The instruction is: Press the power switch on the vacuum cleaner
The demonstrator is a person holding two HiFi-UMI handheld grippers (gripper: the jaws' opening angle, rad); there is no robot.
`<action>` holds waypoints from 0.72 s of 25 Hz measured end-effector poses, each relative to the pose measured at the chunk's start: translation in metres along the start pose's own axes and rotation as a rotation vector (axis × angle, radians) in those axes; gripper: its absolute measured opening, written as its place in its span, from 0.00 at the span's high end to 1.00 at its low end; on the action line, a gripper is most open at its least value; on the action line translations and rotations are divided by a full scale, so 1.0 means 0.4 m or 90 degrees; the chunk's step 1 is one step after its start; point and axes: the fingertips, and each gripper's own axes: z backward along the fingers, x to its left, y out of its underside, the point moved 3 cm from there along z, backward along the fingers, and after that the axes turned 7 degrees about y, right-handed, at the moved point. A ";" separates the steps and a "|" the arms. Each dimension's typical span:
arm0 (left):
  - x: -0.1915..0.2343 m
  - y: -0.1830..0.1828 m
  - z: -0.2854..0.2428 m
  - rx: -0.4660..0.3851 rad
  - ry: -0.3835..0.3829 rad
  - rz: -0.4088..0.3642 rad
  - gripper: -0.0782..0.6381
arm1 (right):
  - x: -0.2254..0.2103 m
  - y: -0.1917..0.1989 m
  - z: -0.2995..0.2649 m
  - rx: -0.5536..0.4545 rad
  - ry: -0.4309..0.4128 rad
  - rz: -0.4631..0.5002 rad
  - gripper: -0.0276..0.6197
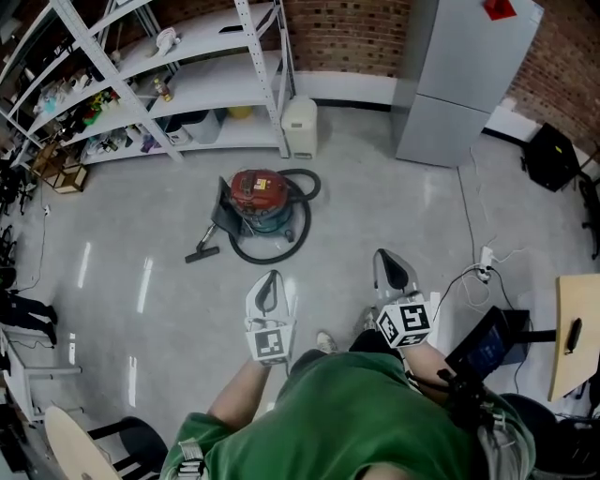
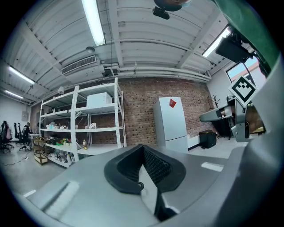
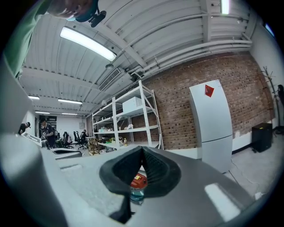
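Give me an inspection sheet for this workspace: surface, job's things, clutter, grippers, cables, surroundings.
Surface: glossy grey floor.
Job's things: red vacuum cleaner standing on the floor, black hose looped round it, nozzle lying to its left; untouched.
Clutter: white box by the shelves; black case at right.
Grippers: left hand-held gripper and right hand-held gripper both shut, empty, short of the vacuum cleaner.
Cables: white cable running to a power strip.
Surroundings: white shelves, grey cabinet, brick wall.

Left gripper [image 1: 271,278]: we hold it forward, jaws pressed together, empty.
Right gripper [image 1: 385,256]: we hold it forward alongside, jaws together, empty.
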 end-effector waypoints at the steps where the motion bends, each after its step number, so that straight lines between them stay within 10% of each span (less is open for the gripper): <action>1: -0.002 -0.003 -0.012 -0.003 0.003 0.004 0.88 | -0.006 -0.002 -0.010 -0.001 -0.001 0.000 0.95; 18: -0.051 -0.034 -0.358 0.028 -0.059 -0.017 0.88 | -0.267 -0.066 -0.326 0.001 -0.066 -0.018 0.95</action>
